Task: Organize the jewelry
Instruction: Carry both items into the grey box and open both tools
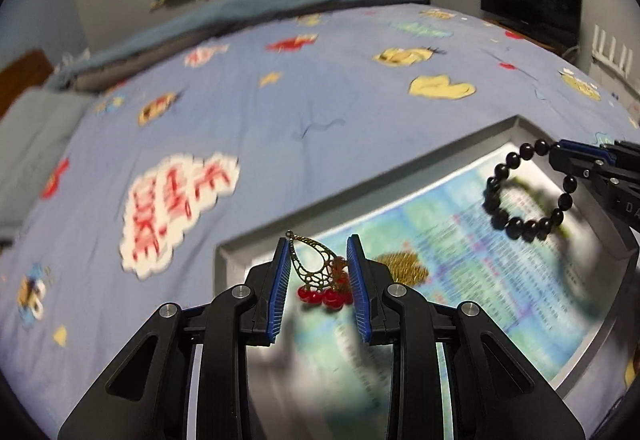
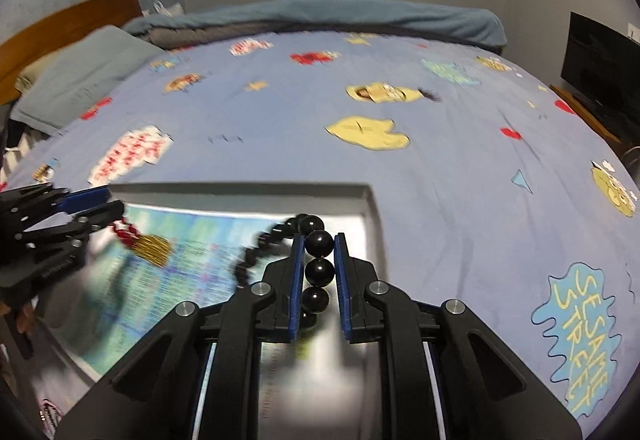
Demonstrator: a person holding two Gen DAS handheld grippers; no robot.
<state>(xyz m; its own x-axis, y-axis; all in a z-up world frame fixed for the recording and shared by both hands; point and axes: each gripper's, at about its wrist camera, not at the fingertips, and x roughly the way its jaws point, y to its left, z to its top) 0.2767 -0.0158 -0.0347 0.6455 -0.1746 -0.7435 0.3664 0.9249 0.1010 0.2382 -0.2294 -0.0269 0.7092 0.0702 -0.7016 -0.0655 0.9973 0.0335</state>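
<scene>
Looking along the left gripper (image 1: 318, 268), the left wrist view shows its blue pads clamped on a brass filigree earring (image 1: 316, 266), teardrop-shaped with red beads hanging at its lower edge, held just below the centre of the frame above a grey tray (image 1: 360, 216). Only this view shows the full loop of the black bead bracelet (image 1: 524, 192), dangling at the right edge from the right gripper (image 1: 560, 156). The right wrist view shows instead how that gripper (image 2: 319, 244) grips: its blue pads are closed on one glossy round bead, with the rest of the bracelet (image 2: 318, 272) trailing blurred to the left. At the left edge of that frame the earring (image 2: 148, 242) appears side-on, red beads above a gold fringe. The tray (image 2: 372, 224) is lined with printed paper (image 2: 180, 240) and lies on a blue cartoon-patterned bedspread (image 2: 440, 168).
</scene>
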